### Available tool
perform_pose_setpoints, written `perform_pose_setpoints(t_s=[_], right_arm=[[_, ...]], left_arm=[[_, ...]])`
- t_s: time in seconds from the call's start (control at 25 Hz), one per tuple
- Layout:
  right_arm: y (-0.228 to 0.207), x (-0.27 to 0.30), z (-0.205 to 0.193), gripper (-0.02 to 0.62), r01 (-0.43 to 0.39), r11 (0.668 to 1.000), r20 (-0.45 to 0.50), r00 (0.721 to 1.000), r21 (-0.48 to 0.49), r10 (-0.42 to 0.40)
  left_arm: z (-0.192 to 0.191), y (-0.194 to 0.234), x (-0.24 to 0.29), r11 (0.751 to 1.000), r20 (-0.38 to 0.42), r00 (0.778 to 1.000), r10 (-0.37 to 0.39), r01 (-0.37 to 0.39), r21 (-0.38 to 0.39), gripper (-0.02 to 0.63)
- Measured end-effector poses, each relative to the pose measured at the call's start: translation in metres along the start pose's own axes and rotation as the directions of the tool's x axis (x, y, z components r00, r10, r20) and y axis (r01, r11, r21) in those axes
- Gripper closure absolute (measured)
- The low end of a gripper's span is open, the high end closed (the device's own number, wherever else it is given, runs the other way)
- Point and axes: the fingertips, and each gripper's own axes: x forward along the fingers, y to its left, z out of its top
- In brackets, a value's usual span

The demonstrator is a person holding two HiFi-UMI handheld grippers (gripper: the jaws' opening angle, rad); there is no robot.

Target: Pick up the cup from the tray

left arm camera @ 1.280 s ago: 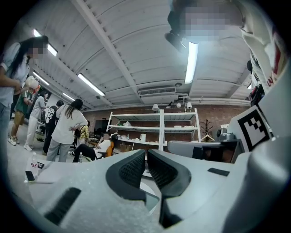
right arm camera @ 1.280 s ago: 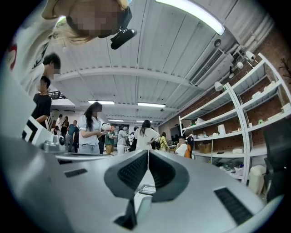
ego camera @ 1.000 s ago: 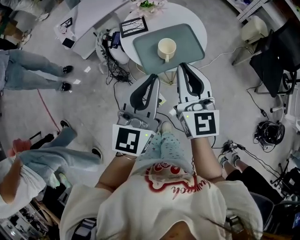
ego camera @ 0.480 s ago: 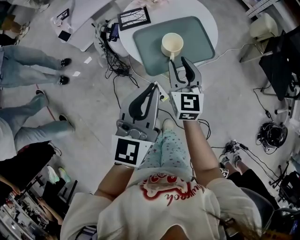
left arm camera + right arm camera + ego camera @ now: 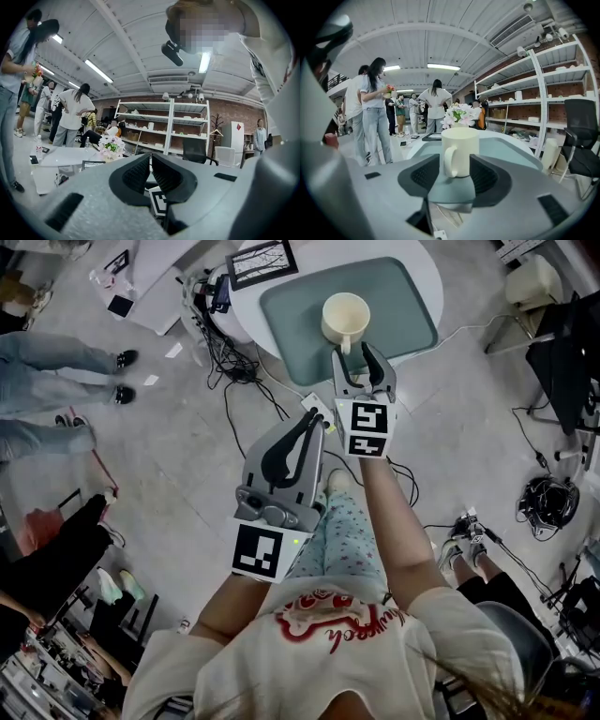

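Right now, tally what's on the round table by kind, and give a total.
Cup: 1
Tray: 1
Picture frame: 1
Flower bunch: 1
Total: 4

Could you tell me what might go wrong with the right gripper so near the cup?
The jaws of the right gripper have just been opening, with the cup ahead, not between them. Its handle faces them, so one could catch it and spin the cup, or shove it across the tray.
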Motion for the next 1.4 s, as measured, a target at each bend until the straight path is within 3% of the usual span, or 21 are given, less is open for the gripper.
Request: perform_pose_setpoints(t_s=[0.2, 0.44, 0.6, 1.4], right_arm=[[0.01, 0.01, -0.004, 0.42, -0.021, 1.0, -0.002, 1.0, 0.01, 0.021], [0.002, 0.017, -0.009, 0.423, 0.037, 0.999, -0.012, 0.999, -0.001, -0.037], [-0.005, 0.016, -0.007, 0.532, 0.066, 0.998, -0.003, 0.998, -0.008, -0.066], [-0.008, -0.025, 0.05, 0.54, 0.063, 0.998, 0.162, 0.985, -0.02, -0.059]], left_arm=[[-0.003, -0.001, -0.003, 1.0, -0.007, 1.0, -0.004, 0.004, -0.007, 0.58], [-0.009, 0.001, -0.008, 1.0, -0.023, 1.0, -0.002, 0.002, -0.005, 0.58], [-0.008, 0.005, -0.01, 1.0, -0.032, 0.999, 0.007, -0.007, 0.012, 0.58], [0.002, 0.011, -0.011, 0.999, -0.002, 1.0, 0.016, -0.016, 0.033, 0.58]])
